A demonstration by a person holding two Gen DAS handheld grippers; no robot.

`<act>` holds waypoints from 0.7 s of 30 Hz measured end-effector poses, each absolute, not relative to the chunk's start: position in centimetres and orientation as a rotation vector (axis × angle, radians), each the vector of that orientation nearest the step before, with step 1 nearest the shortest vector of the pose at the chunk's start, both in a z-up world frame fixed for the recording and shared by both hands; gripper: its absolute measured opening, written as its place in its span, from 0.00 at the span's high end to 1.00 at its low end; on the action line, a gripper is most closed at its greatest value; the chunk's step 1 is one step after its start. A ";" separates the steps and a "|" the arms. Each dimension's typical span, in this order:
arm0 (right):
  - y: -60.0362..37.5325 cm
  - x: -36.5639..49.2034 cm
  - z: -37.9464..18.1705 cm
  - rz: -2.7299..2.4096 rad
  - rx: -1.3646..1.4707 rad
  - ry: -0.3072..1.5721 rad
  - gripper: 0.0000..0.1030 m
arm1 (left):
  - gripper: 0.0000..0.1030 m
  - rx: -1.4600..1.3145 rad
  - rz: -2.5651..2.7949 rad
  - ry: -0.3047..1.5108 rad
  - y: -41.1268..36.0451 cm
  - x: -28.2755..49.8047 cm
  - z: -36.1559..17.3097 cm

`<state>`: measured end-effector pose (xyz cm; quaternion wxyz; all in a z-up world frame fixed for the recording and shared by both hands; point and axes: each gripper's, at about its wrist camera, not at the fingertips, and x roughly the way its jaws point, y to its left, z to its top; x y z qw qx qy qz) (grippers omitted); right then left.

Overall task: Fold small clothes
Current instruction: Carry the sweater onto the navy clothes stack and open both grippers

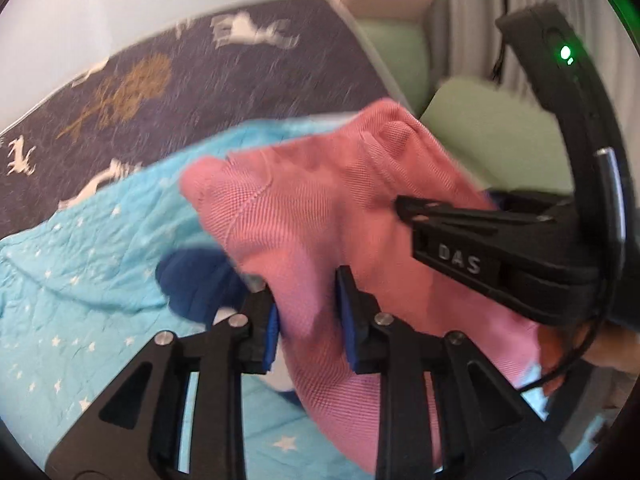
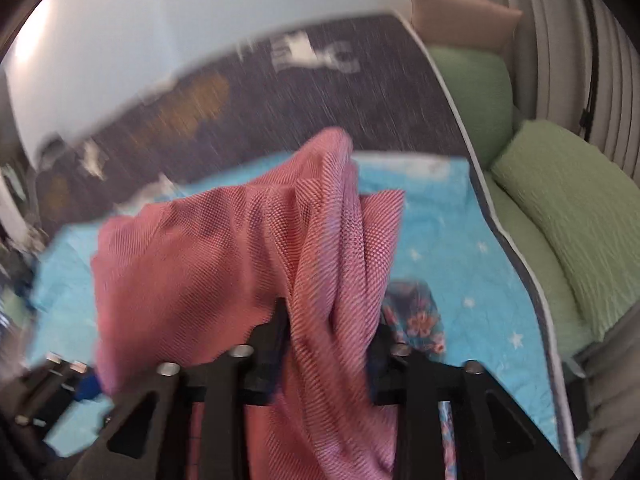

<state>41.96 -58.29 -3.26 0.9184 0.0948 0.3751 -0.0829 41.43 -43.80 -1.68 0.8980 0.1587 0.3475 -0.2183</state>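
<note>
Bedding fills both views. Nearest, the left gripper (image 1: 308, 320) pinches a fold of the pink mesh garment (image 1: 320, 208), and the right gripper (image 2: 328, 336) clamps a bunched edge of it (both frames blur), so it hangs above the turquoise star quilt (image 1: 80, 280). Beyond lie a navy item (image 1: 192, 280), the dark patterned blanket (image 1: 240, 92) and green pillows (image 2: 568, 200). This looks like the lift-and-spread step; next it likely needs laying flat.
</note>
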 end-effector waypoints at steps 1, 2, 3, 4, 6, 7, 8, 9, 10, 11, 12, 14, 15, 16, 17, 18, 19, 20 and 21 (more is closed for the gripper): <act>-58.3 42.2 -4.3 -0.173 0.189 0.781 0.52 | 0.71 0.338 -0.443 0.719 -43.5 41.7 -2.6; -58.5 42.1 -5.3 -0.162 0.209 0.784 0.48 | 0.71 0.346 -0.437 0.707 -43.2 41.8 -3.2; -58.7 41.8 -5.6 -0.157 0.230 0.775 0.46 | 0.70 0.349 -0.439 0.701 -43.1 41.9 -3.4; -59.2 41.5 -5.7 -0.159 0.254 0.762 0.40 | 0.70 0.341 -0.452 0.698 -42.8 41.9 -3.4; -59.9 40.6 -5.5 -0.172 0.296 0.752 0.33 | 0.68 0.323 -0.464 0.700 -42.6 42.2 -3.2; -60.3 40.1 -5.2 -0.179 0.315 0.744 0.33 | 0.68 0.317 -0.460 0.706 -42.6 42.2 -3.0; -60.6 39.2 -4.8 -0.200 0.331 0.736 0.33 | 0.68 0.311 -0.457 0.708 -42.6 42.1 -2.7; -60.6 38.5 -4.2 -0.226 0.338 0.728 0.33 | 0.68 0.308 -0.459 0.705 -42.7 41.8 -2.6; -60.9 37.7 -3.4 -0.267 0.332 0.713 0.33 | 0.68 0.302 -0.463 0.699 -42.6 41.3 -2.2; -60.9 36.9 -2.8 -0.293 0.322 0.697 0.33 | 0.68 0.295 -0.467 0.694 -42.4 40.9 -2.0; -61.0 35.9 -2.1 -0.302 0.307 0.681 0.33 | 0.68 0.280 -0.472 0.684 -42.0 40.0 -1.4; -60.4 32.8 -0.9 -0.288 0.280 0.655 0.33 | 0.66 0.263 -0.487 0.664 -41.0 38.6 -0.6; -59.9 31.2 -0.5 -0.269 0.273 0.647 0.33 | 0.60 0.258 -0.492 0.649 -40.2 37.4 0.0; -59.3 29.5 -0.1 -0.248 0.268 0.643 0.33 | 0.57 0.250 -0.498 0.640 -39.5 36.6 0.4; -58.5 27.4 0.2 -0.229 0.261 0.645 0.33 | 0.51 0.233 -0.513 0.632 -38.7 35.5 0.8; -57.7 26.0 0.4 -0.216 0.254 0.651 0.33 | 0.47 0.214 -0.530 0.628 -37.9 34.2 1.2; -56.7 24.4 0.6 -0.198 0.241 0.656 0.33 | 0.46 0.196 -0.548 0.626 -37.0 32.8 1.7; -55.4 22.2 0.9 -0.176 0.223 0.656 0.33 | 0.44 0.185 -0.566 0.624 -36.2 31.3 2.2; -54.4 20.7 1.2 -0.160 0.210 0.648 0.33 | 0.42 0.177 -0.586 0.617 -35.5 29.9 2.6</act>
